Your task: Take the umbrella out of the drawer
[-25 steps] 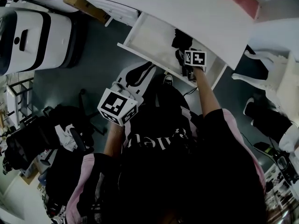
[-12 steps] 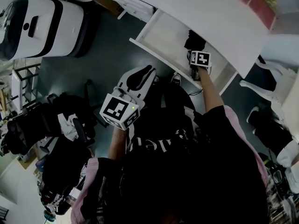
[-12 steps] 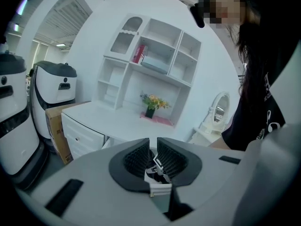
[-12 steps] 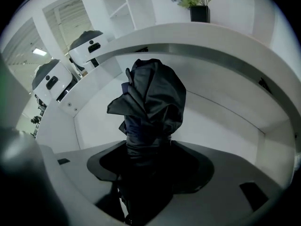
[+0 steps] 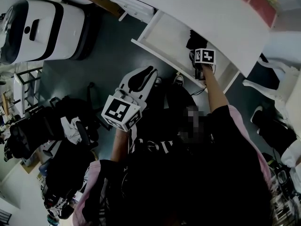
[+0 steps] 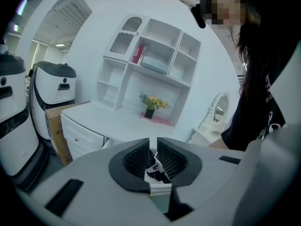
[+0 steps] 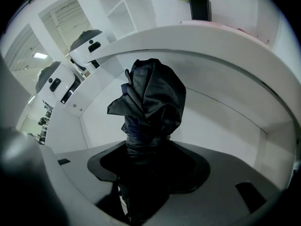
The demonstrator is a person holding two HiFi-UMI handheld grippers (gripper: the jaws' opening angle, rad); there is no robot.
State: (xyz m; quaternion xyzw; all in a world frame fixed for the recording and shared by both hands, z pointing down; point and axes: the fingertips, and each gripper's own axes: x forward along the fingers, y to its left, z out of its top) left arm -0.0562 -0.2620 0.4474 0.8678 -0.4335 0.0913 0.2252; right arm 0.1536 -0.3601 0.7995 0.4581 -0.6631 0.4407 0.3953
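The folded black umbrella (image 7: 150,98) lies in the open white drawer (image 5: 164,36) of the white bench (image 5: 211,13). The right tool (image 5: 198,70) has just opened wide around it. The left tool (image 6: 153,150) has its jaws together, well away from the drawer.

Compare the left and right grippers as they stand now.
The left gripper has its jaws together, empty; the right gripper, whose jaws have just been opening, has the black umbrella between them. The left gripper hangs outside the drawer; the right gripper reaches into it. Both carry marker cubes.
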